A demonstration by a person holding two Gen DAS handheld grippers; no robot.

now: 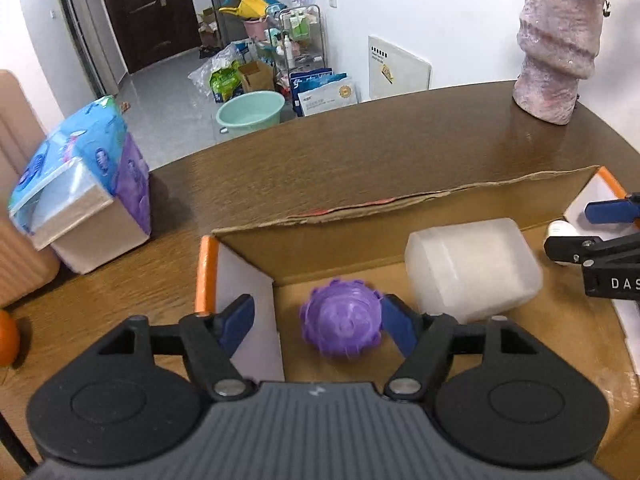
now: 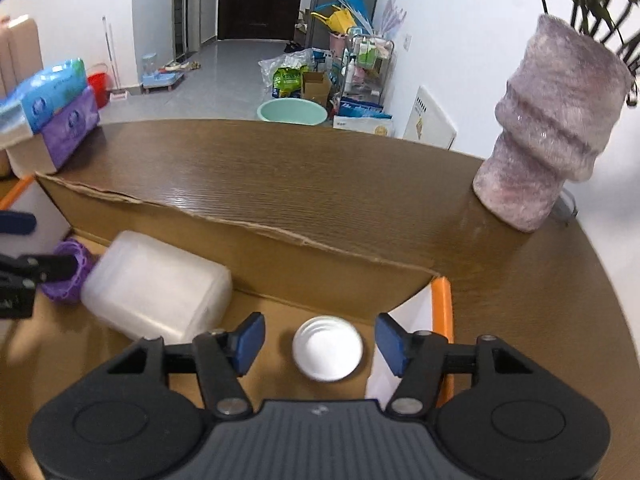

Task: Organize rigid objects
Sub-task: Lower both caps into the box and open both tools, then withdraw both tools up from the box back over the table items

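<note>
An open cardboard box [image 1: 400, 216] with orange-edged white flaps stands on the brown wooden table [image 1: 360, 148]. Inside it lie a frosted white plastic container [image 1: 472, 268] on its side, a purple ridged ball [image 1: 340, 322] and a round white lid [image 2: 328, 348]. My left gripper [image 1: 318, 326] hangs over the box's left end, open; the blurred ball sits between its blue pads, close to the right one and well clear of the left. My right gripper [image 2: 322, 342] is open over the box's right end, the lid between its pads with a gap on each side.
A pink-grey ribbed vase [image 1: 556, 52] with stems stands at the table's far right. A carton topped with blue and purple tissue packs [image 1: 80, 184] sits on the table's left edge. Beyond the table lie a tiled floor, a green basin [image 1: 250, 112] and clutter.
</note>
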